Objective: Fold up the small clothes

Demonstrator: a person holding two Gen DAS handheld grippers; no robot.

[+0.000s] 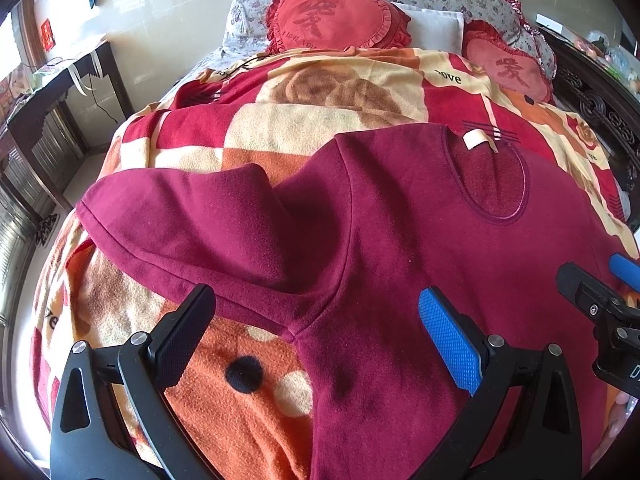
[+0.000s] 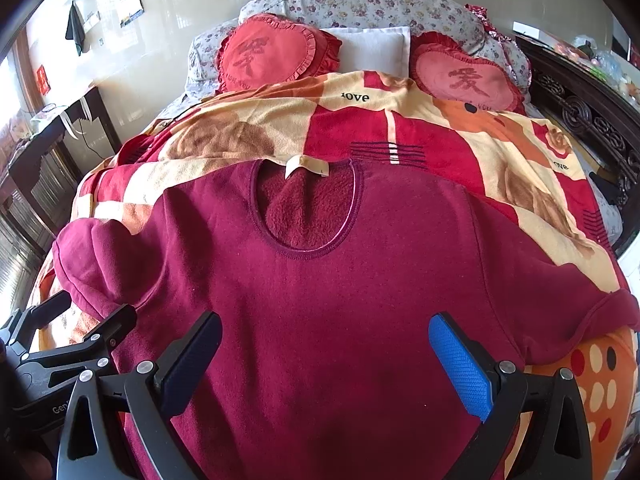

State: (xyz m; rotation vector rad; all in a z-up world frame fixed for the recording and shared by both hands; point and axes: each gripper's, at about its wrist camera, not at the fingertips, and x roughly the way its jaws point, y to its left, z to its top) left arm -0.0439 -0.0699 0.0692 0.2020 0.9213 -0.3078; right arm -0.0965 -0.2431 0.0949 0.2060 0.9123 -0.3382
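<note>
Sunlit and cluttered, the bedroom holds a bed spread with a red, orange and cream fleece blanket [image 2: 500, 148], on which a maroon long-sleeved top [image 2: 320, 300] lies flat, neckline and white tag [image 2: 306, 167] far ahead of both sets of jaws. The left gripper [image 1: 316, 332] hangs with jaws spread wide over the top's armpit seam, one sleeve [image 1: 180, 216] stretching ahead of its black finger. The right gripper [image 2: 324, 354], jaws equally wide and gripping nothing, hovers over the chest; two heart-shaped red cushions [image 2: 276, 56] lie beyond.
</note>
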